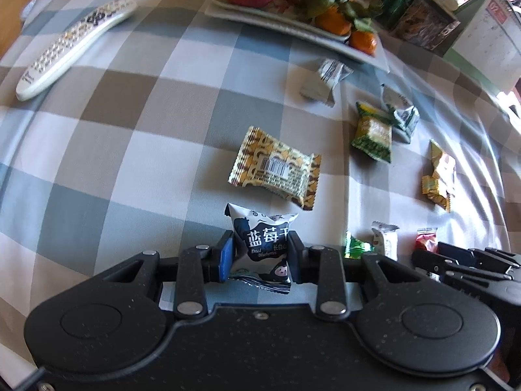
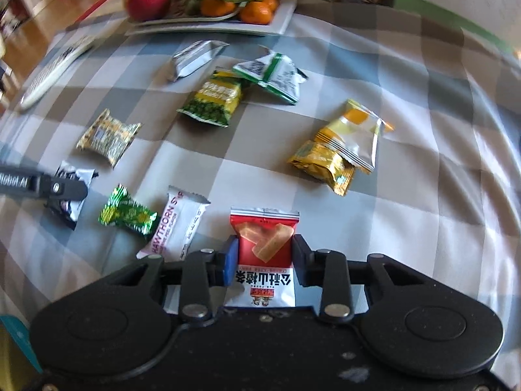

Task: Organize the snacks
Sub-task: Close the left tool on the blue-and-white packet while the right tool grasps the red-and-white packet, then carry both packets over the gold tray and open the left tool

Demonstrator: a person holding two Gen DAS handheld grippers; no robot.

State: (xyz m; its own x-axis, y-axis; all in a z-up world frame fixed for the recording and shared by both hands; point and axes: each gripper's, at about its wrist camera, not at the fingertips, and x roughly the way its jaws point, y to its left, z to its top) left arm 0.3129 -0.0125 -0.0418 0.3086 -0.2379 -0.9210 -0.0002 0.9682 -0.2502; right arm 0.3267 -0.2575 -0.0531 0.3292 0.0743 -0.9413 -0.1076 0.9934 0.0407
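My left gripper is shut on a dark blue and white dried blueberry packet, low over the checked tablecloth. It also shows at the left of the right wrist view. My right gripper is shut on a red and white hawthorn snack packet. Beside it lie a white Hawthorn strip packet and a green foil candy. A yellow-brown patterned packet lies just ahead of the left gripper.
More packets are scattered on the cloth: green-yellow, green-white, silver and a gold and orange pair. A white fruit tray with apple and tangerines stands at the back. A white remote lies far left.
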